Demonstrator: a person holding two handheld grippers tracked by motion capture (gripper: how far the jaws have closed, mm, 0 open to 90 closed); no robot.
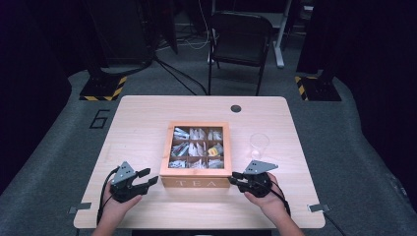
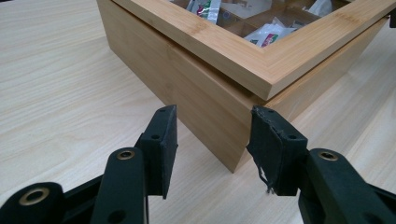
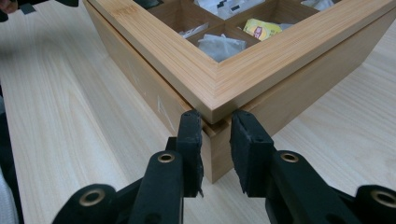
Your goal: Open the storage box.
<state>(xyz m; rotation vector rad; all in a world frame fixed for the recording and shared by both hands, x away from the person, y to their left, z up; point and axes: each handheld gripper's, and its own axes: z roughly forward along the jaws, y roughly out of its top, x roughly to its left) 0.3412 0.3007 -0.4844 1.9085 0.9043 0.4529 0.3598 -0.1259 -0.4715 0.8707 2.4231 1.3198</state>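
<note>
Pale wooden table (image 1: 142,118) — tea box (image 3: 261,88) corner between right claw (image 3: 217,121) jaws (touching).

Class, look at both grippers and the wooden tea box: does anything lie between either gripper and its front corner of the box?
Nothing visible does. The left gripper faces the tea box across bare table; the right gripper already straddles its corner.

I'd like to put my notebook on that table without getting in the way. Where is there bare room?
The widest bare patch is left of the tea box, out to the table edge. Another runs behind the box. Right of it stands a clear cup. The near corners are crowded by the left gripper and right gripper.
</note>
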